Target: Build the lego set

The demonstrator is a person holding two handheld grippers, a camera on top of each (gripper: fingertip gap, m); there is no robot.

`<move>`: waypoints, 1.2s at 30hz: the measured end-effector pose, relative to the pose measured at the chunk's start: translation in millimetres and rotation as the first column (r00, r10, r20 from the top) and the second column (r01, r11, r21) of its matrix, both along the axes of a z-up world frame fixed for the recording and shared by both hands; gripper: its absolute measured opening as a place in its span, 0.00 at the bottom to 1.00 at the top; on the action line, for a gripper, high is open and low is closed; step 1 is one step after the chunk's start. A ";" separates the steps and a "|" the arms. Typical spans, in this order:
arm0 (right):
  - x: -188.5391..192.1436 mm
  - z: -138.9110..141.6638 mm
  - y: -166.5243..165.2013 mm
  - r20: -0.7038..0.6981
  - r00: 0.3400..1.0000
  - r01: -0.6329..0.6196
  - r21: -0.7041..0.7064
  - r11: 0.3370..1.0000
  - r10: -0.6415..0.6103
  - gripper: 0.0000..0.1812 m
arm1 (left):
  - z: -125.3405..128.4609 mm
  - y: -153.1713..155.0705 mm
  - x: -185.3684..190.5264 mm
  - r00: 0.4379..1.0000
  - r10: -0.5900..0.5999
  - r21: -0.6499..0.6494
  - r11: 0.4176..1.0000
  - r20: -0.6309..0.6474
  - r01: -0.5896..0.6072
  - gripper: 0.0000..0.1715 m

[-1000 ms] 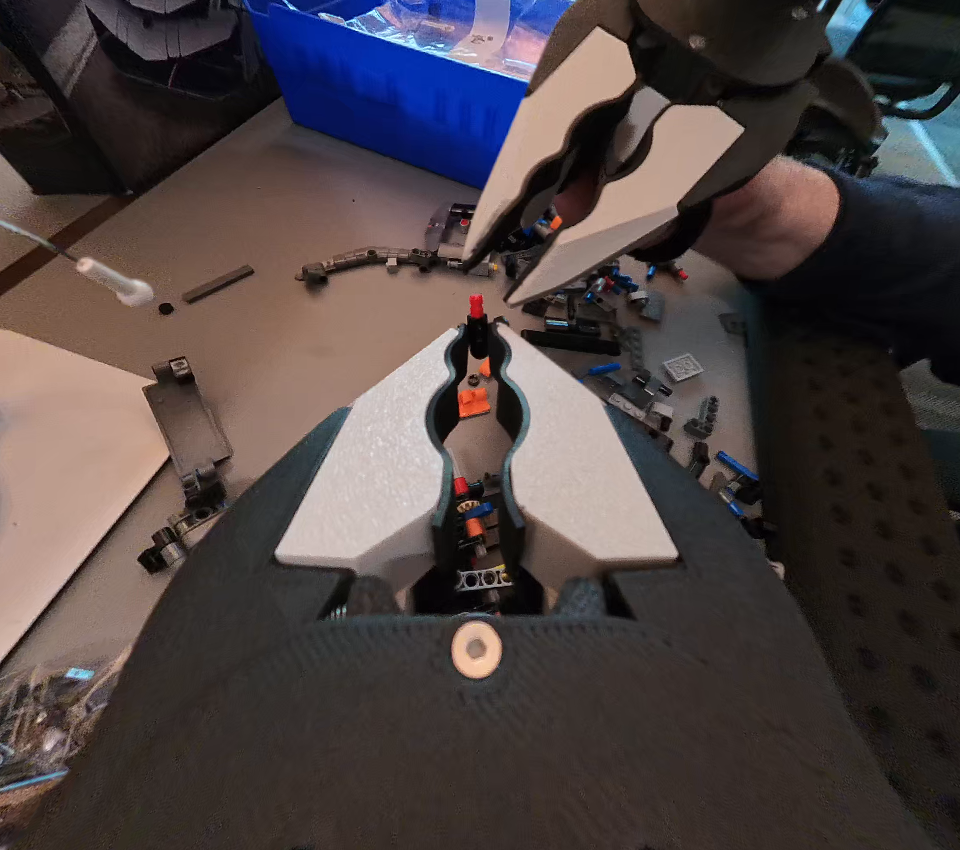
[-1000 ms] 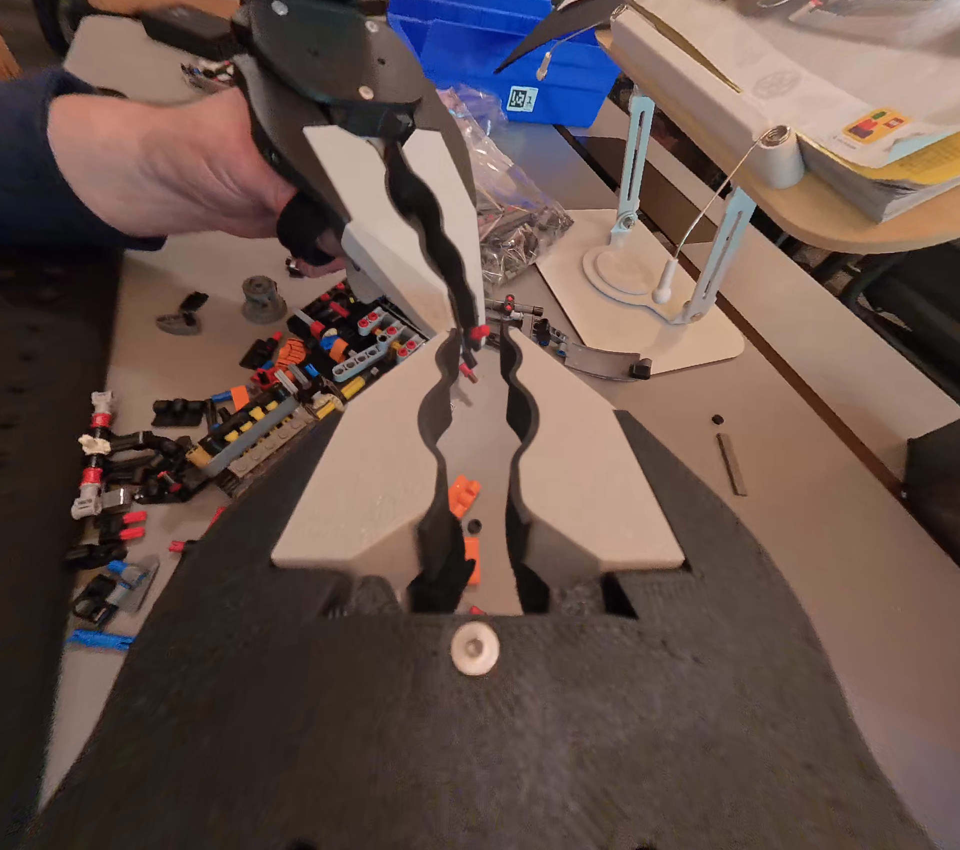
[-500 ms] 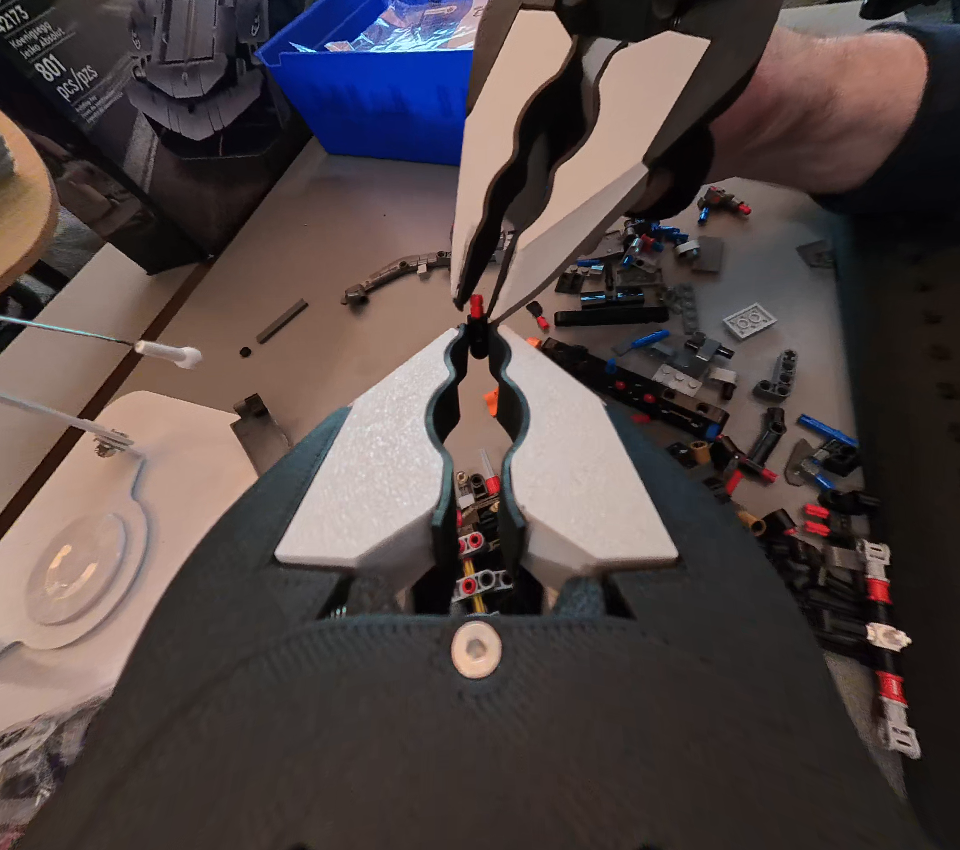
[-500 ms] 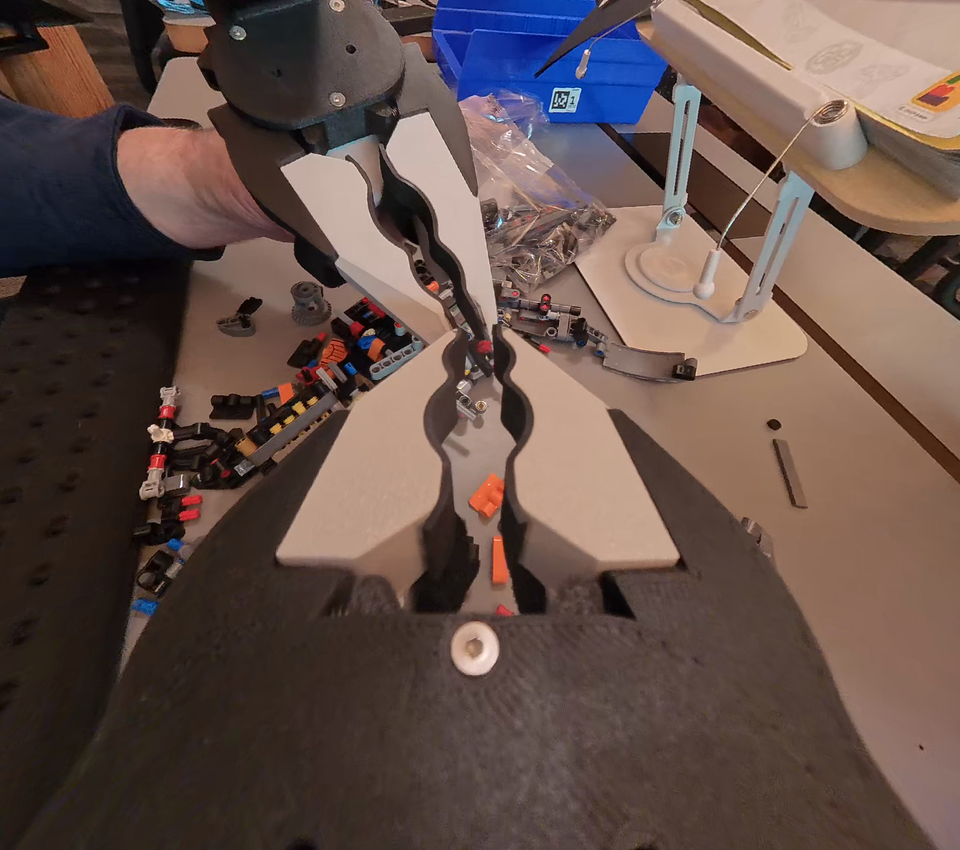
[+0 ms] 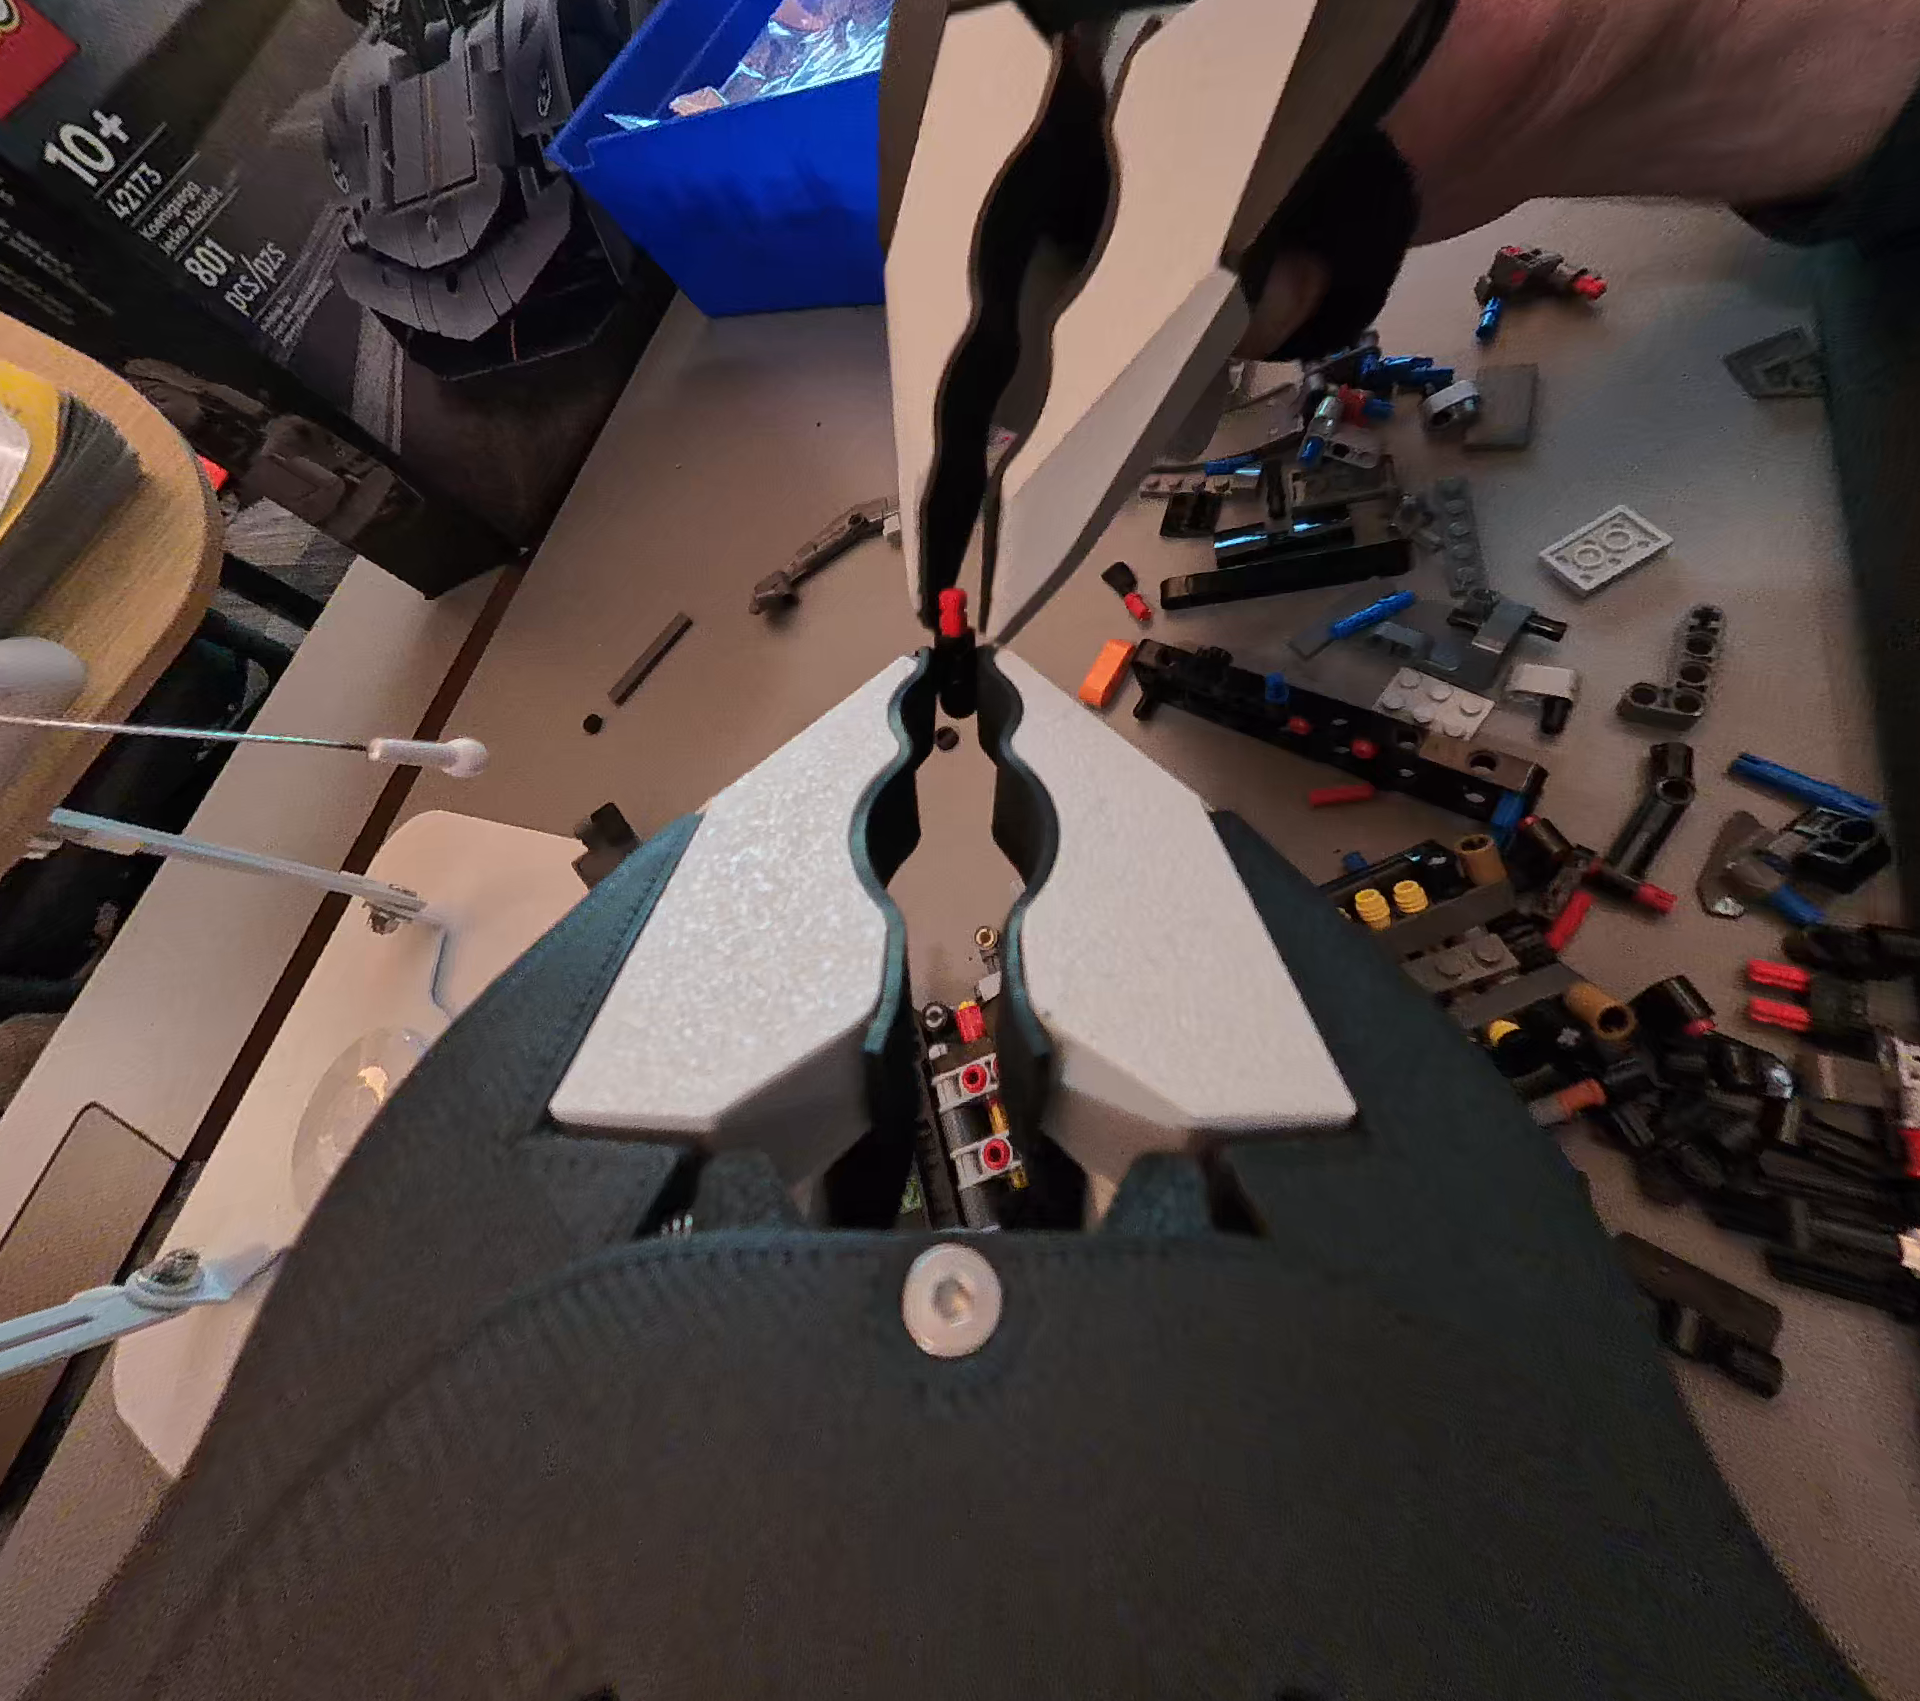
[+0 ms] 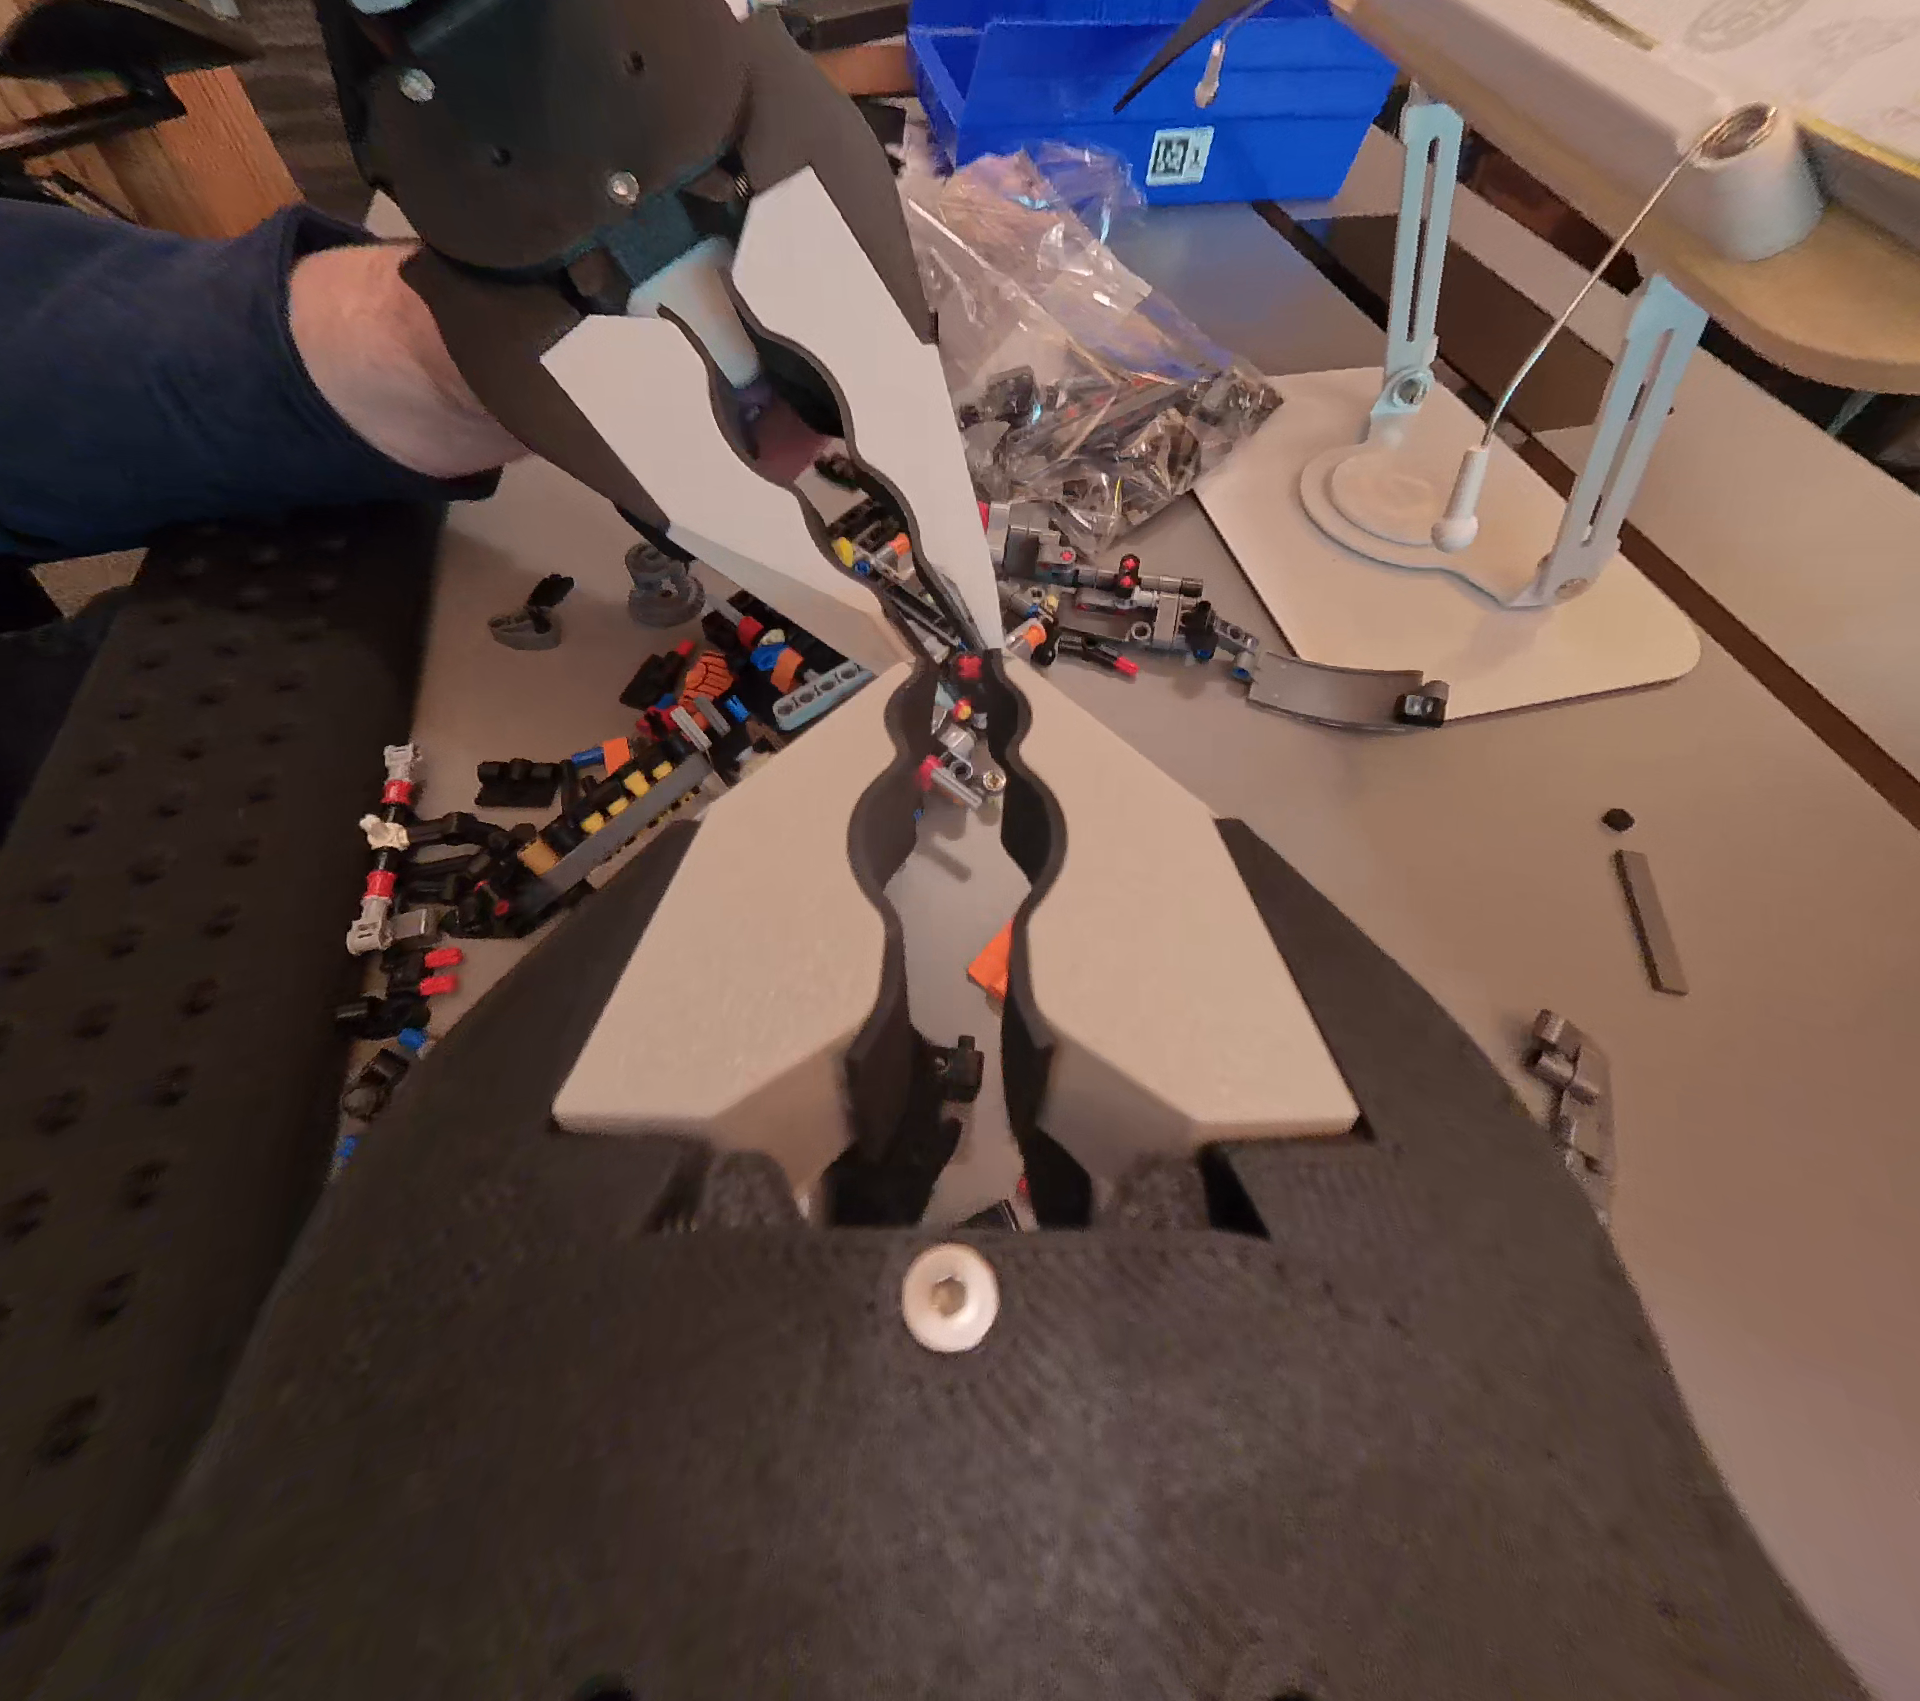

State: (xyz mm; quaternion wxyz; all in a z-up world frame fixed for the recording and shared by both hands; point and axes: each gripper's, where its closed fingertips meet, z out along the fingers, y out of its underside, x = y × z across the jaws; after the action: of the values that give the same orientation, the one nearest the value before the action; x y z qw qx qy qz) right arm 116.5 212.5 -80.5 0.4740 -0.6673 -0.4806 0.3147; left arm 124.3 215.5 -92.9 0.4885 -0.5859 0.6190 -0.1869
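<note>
My left gripper (image 5: 954, 677) is shut on a small black connector (image 5: 954, 687) with a red pin (image 5: 951, 612) sticking out past its tips. It is held above the table. My right gripper (image 5: 961, 621) comes down from above, tip to tip with the left one, and its fingertips close narrowly around the red pin. In the right wrist view the red pin (image 6: 968, 666) sits between my right gripper's (image 6: 961, 675) tips, and the left gripper (image 6: 982, 641) meets it from the upper left.
Loose Lego pieces (image 5: 1455, 820) litter the grey table below, with a long black beam (image 5: 1330, 737) and an orange piece (image 5: 1104, 672). A blue bin (image 5: 748, 197) and the set's box (image 5: 260, 145) stand behind. A bag of parts (image 6: 1091, 425) lies by the white stand base (image 6: 1507, 643). My two grippers' fingertips are within a few centimetres of each other. The orange piece (image 5: 1104, 672) sits 11 cm or so from the ends of my left fingers.
The right gripper came down onto the red pin and narrowed its fingers around it. Both grippers shifted over the table while the left kept hold of the connector.
</note>
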 end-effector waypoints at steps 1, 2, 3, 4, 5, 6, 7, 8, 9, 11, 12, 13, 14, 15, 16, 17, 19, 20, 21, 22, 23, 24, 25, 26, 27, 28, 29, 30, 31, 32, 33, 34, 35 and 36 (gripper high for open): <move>-0.4 -3.2 0.6 0.014 1.000 0.003 -0.007 1.000 -0.003 0.03 | -1.2 0.0 0.0 1.000 0.002 0.004 1.000 -0.009 -0.002 0.03; -0.8 -4.8 0.9 0.021 1.000 0.005 -0.010 1.000 -0.005 0.02 | -2.3 0.2 -0.2 1.000 0.002 0.011 1.000 -0.017 -0.002 0.03; -1.0 -5.5 0.8 0.024 1.000 0.004 -0.010 1.000 -0.004 0.01 | -2.2 0.1 -0.2 1.000 0.002 0.020 1.000 -0.020 -0.002 0.03; -1.1 -5.1 0.6 0.021 1.000 0.003 -0.011 1.000 -0.003 0.01 | -1.3 -0.3 -0.2 1.000 0.001 0.026 1.000 -0.017 0.000 0.03; -1.2 -4.0 0.1 0.008 1.000 -0.001 -0.021 1.000 0.001 0.01 | -0.1 -0.9 -0.2 1.000 -0.002 0.026 1.000 -0.014 0.002 0.03; -1.3 -2.5 -0.5 -0.011 1.000 -0.006 -0.037 0.999 0.006 0.01 | 1.2 -1.1 -0.3 1.000 -0.003 0.029 1.000 -0.009 0.003 0.03; -1.6 -0.5 -1.0 -0.030 0.999 -0.011 -0.049 0.999 0.010 0.02 | 1.8 -1.3 -0.3 1.000 -0.003 0.034 0.999 -0.010 0.003 0.03; -1.9 1.4 -1.1 -0.046 0.999 -0.014 -0.054 0.998 0.012 0.02 | 1.0 -0.8 -0.6 1.000 0.001 0.042 0.999 -0.020 0.000 0.03; -1.7 1.7 -0.8 -0.048 0.999 -0.012 -0.056 0.998 0.009 0.02 | -0.1 -0.6 -0.8 1.000 0.003 0.054 0.999 -0.030 -0.002 0.03; -1.4 -0.4 -0.5 -0.035 0.999 -0.009 -0.057 0.998 0.007 0.00 | -1.9 -0.5 -0.4 0.999 0.007 0.071 0.997 -0.045 -0.004 0.03; -1.6 -0.6 -0.7 -0.037 0.999 -0.011 -0.060 0.998 0.008 0.00 | -1.7 -0.5 -0.4 0.999 0.009 0.073 0.997 -0.047 -0.005 0.03; -1.6 -0.9 -0.5 -0.040 0.999 -0.011 -0.069 0.998 0.008 0.00 | -1.8 -0.5 -0.4 0.999 0.008 0.067 0.998 -0.044 -0.005 0.03; -1.2 -1.2 0.0 -0.042 0.999 -0.009 -0.078 0.997 0.006 0.00 | -1.8 -0.4 -0.3 0.999 0.006 0.061 0.998 -0.039 -0.004 0.03; -1.0 -1.2 0.3 -0.044 0.999 -0.006 -0.083 0.997 0.003 0.01 | -1.6 -0.2 -0.2 0.999 0.006 0.062 0.998 -0.036 -0.004 0.03; -1.1 -1.2 0.0 -0.042 0.999 -0.007 -0.081 0.997 0.003 0.00 | -2.1 -0.5 -0.1 0.999 0.004 0.064 0.998 -0.040 -0.002 0.03; -1.2 -1.9 -0.3 -0.032 0.999 -0.006 -0.078 0.997 0.003 0.00 | -3.0 -0.8 0.1 0.999 0.005 0.063 0.998 -0.044 -0.002 0.03; -1.0 -3.3 -0.4 -0.014 1.000 -0.002 -0.077 0.997 0.001 0.00 | -4.7 -0.6 0.9 0.999 0.009 0.069 0.998 -0.050 -0.006 0.03; -1.1 -3.8 -0.7 -0.015 1.000 -0.005 -0.084 0.996 0.003 0.00 | -5.4 -1.0 1.7 0.999 0.006 0.068 0.998 -0.051 -0.003 0.03; -1.3 -4.0 -1.1 -0.017 1.000 -0.009 -0.089 0.996 0.007 0.00 | -5.8 -1.6 2.8 0.999 0.003 0.063 0.998 -0.049 0.000 0.04; -1.6 -3.2 -1.5 -0.026 1.000 -0.014 -0.092 0.996 0.012 0.00 | -5.8 -2.2 3.9 0.999 0.001 0.057 0.998 -0.044 0.002 0.05; -2.3 -2.0 -2.4 -0.038 0.999 -0.022 -0.098 0.995 0.018 0.00 | -6.1 -2.5 4.5 0.999 0.004 0.045 0.999 -0.042 -0.002 0.04; -2.8 -1.9 -3.2 -0.041 0.999 -0.027 -0.104 0.994 0.023 0.00 | -6.7 -1.4 3.9 0.999 0.012 0.032 0.999 -0.044 -0.010 0.03; -2.9 -2.7 -3.1 -0.032 0.999 -0.023 -0.099 0.995 0.020 0.00 | -6.9 -1.0 3.4 0.999 0.014 0.022 1.000 -0.044 -0.013 0.03; -3.2 -2.6 -3.1 -0.024 1.000 -0.019 -0.090 0.996 0.016 0.00 | -6.6 -1.5 2.9 0.999 0.011 0.023 1.000 -0.048 -0.010 0.03; -3.6 -2.2 -3.7 -0.018 1.000 -0.018 -0.085 0.996 0.017 0.00 | -5.6 -2.3 2.3 0.999 0.006 0.032 0.999 -0.051 -0.004 0.03; -4.0 -0.9 -4.7 -0.018 1.000 -0.020 -0.078 0.997 0.019 0.00 | -3.7 -2.6 1.8 0.999 0.001 0.049 0.999 -0.049 0.001 0.03; -4.3 0.5 -5.5 -0.019 1.000 -0.021 -0.068 0.997 0.019 0.00 | -2.8 -3.4 1.2 0.999 -0.004 0.061 0.998 -0.054 0.008 0.03; -4.8 1.2 -6.6 -0.013 1.000 -0.021 -0.061 0.998 0.021 0.00 | -2.5 -4.0 0.0 0.998 -0.008 0.072 0.997 -0.067 0.013 0.03; -5.3 1.4 -7.3 -0.007 1.000 -0.022 -0.054 0.998 0.022 0.00 | -1.6 -3.8 -1.3 0.997 -0.008 0.095 0.995 -0.079 0.016 0.03; -5.9 2.1 -7.9 -0.007 1.000 -0.023 -0.050 0.998 0.023 0.00 | -0.1 -4.5 -2.4 0.996 -0.013 0.112 0.993 -0.088 0.023 0.03; -6.4 3.4 -8.9 -0.014 1.000 -0.028 -0.054 0.998 0.027 0.00 | 2.1 -5.7 -3.3 0.996 -0.016 0.111 0.993 -0.085 0.026 0.03; -6.7 5.4 -9.8 -0.025 0.999 -0.032 -0.057 0.998 0.030 0.00 | 4.8 -6.5 -3.6 0.997 -0.021 0.120 0.992 -0.078 0.030 0.03; -7.0 7.7 -10.7 -0.036 0.999 -0.034 -0.059 0.998 0.032 0.00 | 6.0 -7.5 -4.5 0.996 -0.028 0.130 0.991 -0.083 0.039 0.03; -7.6 8.6 -12.0 -0.038 0.999 -0.038 -0.057 0.998 0.036 0.00 | 6.5 -8.3 -5.8 0.995 -0.033 0.138 0.989 -0.092 0.045 0.03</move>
State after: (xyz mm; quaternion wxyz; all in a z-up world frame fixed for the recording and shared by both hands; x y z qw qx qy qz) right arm 108.9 200.6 -72.0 0.4573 -0.6659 -0.4748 0.3493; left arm 118.5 207.1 -86.4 0.4963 -0.5458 0.6633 -0.1259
